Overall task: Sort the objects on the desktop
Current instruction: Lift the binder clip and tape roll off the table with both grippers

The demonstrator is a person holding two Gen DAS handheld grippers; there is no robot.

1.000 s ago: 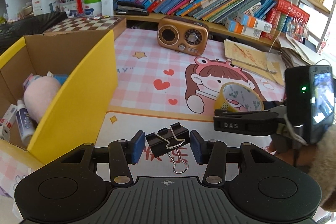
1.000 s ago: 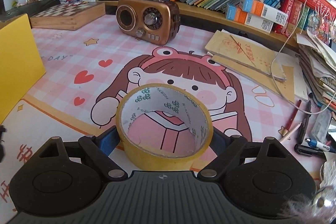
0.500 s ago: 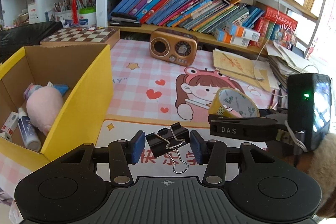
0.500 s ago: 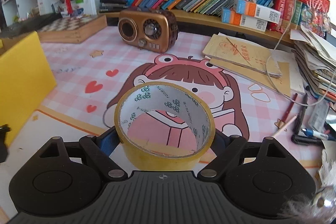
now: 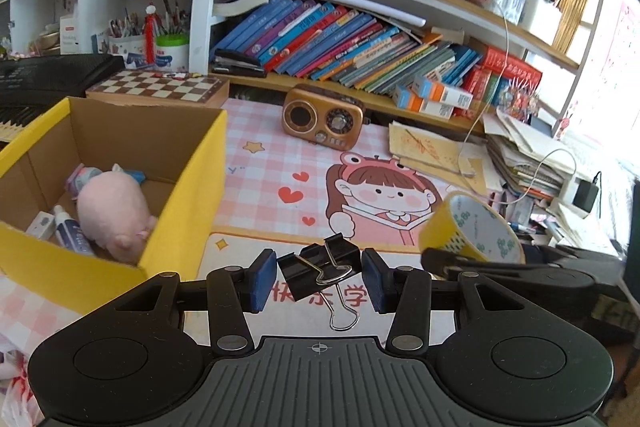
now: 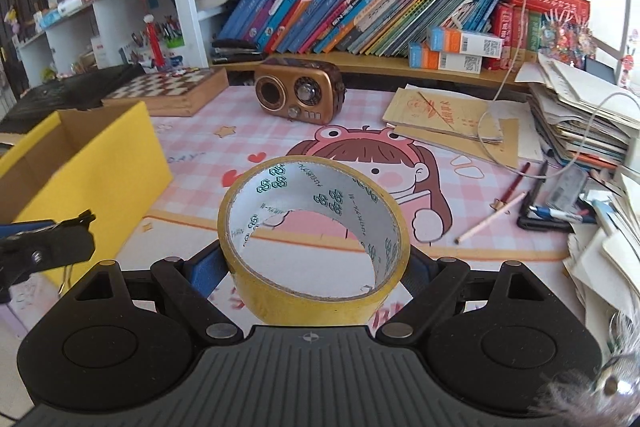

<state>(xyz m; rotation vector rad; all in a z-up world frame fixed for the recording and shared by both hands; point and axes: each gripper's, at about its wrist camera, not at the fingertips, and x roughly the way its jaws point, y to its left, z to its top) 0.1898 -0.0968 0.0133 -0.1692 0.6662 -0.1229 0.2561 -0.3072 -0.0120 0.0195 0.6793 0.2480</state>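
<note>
My left gripper is shut on a black binder clip, held off the mat between the blue pads with its wire handle hanging down. To its right, my right gripper is shut on a yellow tape roll, which is also lifted and has its hole facing the camera. In the left wrist view the tape roll and the right gripper's fingers show at the right. An open yellow cardboard box stands left, holding a pink plush and a small bottle.
A brown radio and a chessboard box sit at the back of the pink cartoon mat. Paper stacks, pens and a white cable crowd the right side. Bookshelves rise behind.
Both grippers have risen and drawn back from the mat, carrying the clip and the tape roll. The yellow box's opening has come into the right wrist view.
</note>
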